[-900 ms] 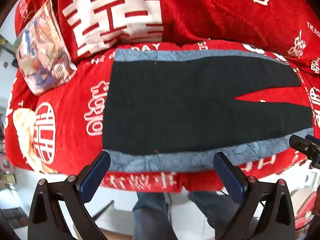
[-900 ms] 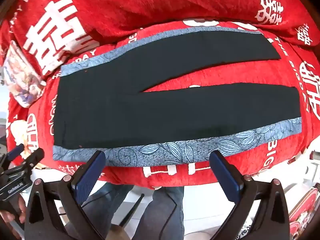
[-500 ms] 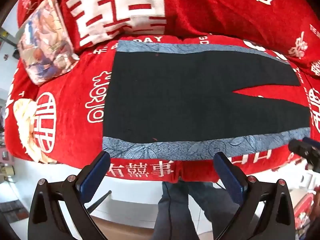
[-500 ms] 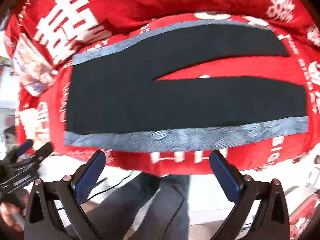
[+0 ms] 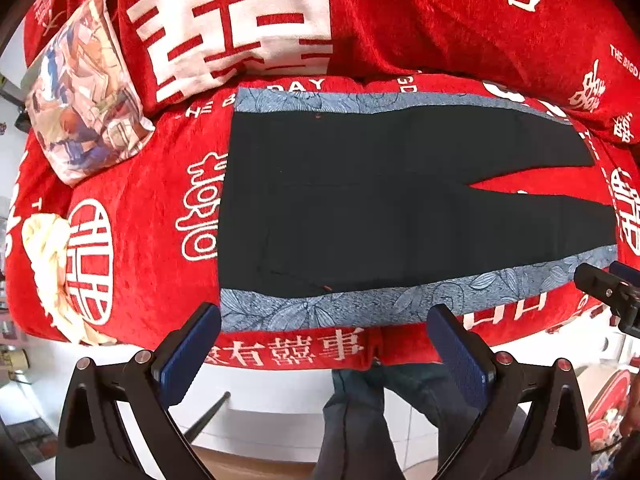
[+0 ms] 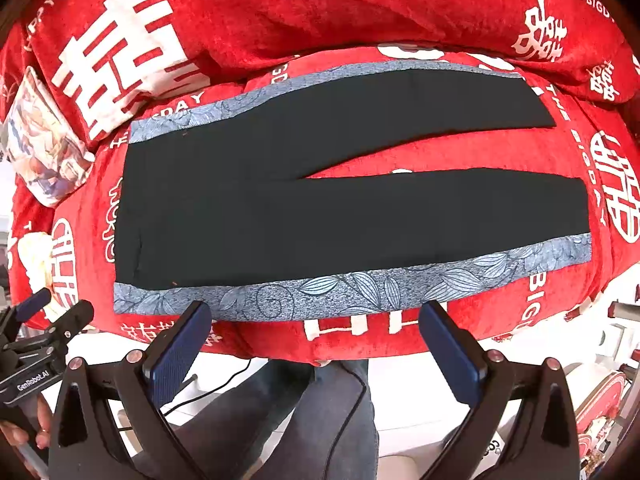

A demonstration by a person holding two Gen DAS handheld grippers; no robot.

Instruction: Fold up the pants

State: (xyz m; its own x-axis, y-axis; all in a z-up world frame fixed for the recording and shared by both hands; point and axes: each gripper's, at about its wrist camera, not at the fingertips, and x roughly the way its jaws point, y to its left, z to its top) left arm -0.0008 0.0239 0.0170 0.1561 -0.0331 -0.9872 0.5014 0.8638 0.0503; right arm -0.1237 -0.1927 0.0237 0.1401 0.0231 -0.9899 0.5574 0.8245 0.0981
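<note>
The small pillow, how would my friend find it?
Look at the big red blanket with white writing. Left of the black pants lies the small pillow, leaning against the red back cushion. It alone has a colourful cartoon picture.

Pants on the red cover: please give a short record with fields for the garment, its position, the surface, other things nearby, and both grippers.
garment: black pants with blue leaf-print side stripes
position: spread flat, unfolded, legs apart, waist toward the pillow
surface: red cover with white characters
nearby: printed pillow beside the waist end
left gripper: open, empty, at the near stripe
right gripper: open, empty, at the near stripe
</note>
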